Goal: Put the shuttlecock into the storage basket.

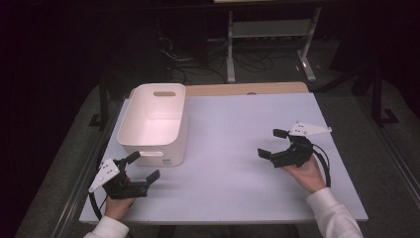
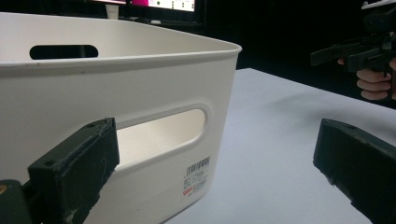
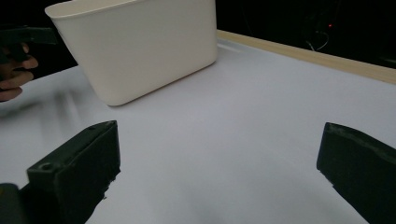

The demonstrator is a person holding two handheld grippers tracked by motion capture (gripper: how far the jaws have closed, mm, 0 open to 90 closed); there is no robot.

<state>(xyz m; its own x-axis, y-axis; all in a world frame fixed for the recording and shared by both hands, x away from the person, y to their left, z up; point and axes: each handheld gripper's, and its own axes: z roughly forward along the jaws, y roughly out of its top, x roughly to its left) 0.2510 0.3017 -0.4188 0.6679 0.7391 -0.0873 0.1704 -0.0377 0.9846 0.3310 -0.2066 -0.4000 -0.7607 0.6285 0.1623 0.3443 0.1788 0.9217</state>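
A white plastic bin [image 1: 153,124] with handle slots stands at the table's left, and I see nothing inside it. My left gripper [image 1: 143,166] is open just in front of the bin's near wall [image 2: 140,135], jaws wide apart with nothing between them. My right gripper [image 1: 272,143] is open on the right side of the table, held low over the bare white top, facing left toward the bin [image 3: 140,46]. In the left gripper view the right gripper [image 2: 359,51] shows far off at the top right, held in a hand.
The white tabletop [image 1: 237,148] has a wooden strip [image 1: 247,89] along its far edge. Beyond it stand a white metal frame [image 1: 270,39] and cables on a dark floor. A barcode label [image 2: 196,175] sits on the bin's near wall.
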